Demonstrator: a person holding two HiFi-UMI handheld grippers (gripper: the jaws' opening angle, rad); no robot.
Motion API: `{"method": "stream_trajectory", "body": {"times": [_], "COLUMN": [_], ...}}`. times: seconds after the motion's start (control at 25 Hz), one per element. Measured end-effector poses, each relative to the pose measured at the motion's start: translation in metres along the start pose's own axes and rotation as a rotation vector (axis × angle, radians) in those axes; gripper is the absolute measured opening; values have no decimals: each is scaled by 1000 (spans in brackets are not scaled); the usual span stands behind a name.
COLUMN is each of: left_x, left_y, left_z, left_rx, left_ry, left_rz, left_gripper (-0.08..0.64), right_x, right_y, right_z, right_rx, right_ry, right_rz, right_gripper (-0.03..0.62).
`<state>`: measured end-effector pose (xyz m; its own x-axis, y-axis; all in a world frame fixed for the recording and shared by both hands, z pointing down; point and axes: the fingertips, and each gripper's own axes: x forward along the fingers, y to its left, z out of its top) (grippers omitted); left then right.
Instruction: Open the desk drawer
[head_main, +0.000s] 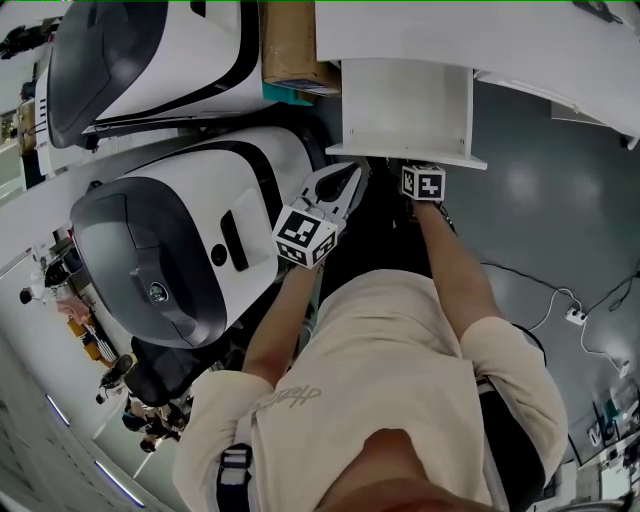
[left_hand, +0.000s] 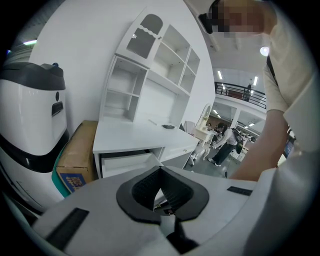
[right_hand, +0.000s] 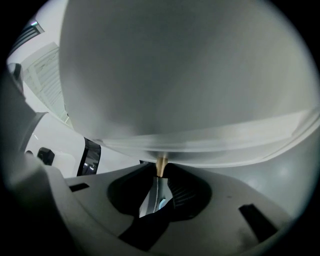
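Beige shirt (head_main: 400, 380) and two bare forearms fill the bottom of the head view, each arm ending in one of two grippers with a marker cube, one cube on the left (head_main: 303, 237) and one on the right (head_main: 423, 182). One drawer (head_main: 405, 105) stands well out from the front edge of the single white desk (head_main: 450, 30), under the left part of the desk top. Its slide direction runs from the desk toward the person, its open top faces up, and its long front panel lies crosswise, parallel to the desk's front edge. The right gripper (right_hand: 161, 172) reaches under that front panel, its jaws closed on the one small brass-coloured knob (right_hand: 161, 164), which sits right at their tips. The left gripper (left_hand: 160, 170) hangs apart from the desk, tips together with nothing between them. A second drawer (left_hand: 175, 150), pushed in, sits under the right part of the desk top. One set of open white shelves (left_hand: 150, 75) rises from the desk's back edge. One cardboard box (head_main: 290, 45) stands just beside the desk's left end. Two big white-and-black machines, one nearer (head_main: 150, 260) and one farther (head_main: 140, 50), stand beyond the box on the grey floor (head_main: 540, 200).
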<state>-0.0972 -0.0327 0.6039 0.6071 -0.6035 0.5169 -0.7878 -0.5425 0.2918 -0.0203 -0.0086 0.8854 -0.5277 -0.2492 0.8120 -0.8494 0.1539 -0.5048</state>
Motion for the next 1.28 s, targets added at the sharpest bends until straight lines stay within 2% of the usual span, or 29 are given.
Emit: {"method": "stream_trajectory", "body": {"times": [0.28,0.52,0.8,0.88,1.08,1.16,1.28], "left_x": [-5,-13,-18,-21,-33,-41,-51], "left_y": [-4,-10,-16,-17,-20,-21,-21], "left_z": [0,7,16,15,25,29,34], "left_rx": [0,14,37,41,72,78,89], "left_ry": [-24,-42,-60,-59,-67,-68,-72], "left_rz": [26,38,-11,-29,-66,-76,-92], "left_gripper": [0,0,0,0,0,0,0], "right_x": [-7,-50,-95,-112,-173,-196,-228], "right_y": [1,7,10,17,43,54,71], "right_z": [-1,-6,-3,0,23,31,47], "right_rx": [-44,-102,-131,-153,-173,-193,-223], "right_ry": [2,-36,-87,-115,-241,-284,-359], "right_rz": [32,59,56,54,76,73,67], "right_gripper": [97,112,112,78,78,37,35]}}
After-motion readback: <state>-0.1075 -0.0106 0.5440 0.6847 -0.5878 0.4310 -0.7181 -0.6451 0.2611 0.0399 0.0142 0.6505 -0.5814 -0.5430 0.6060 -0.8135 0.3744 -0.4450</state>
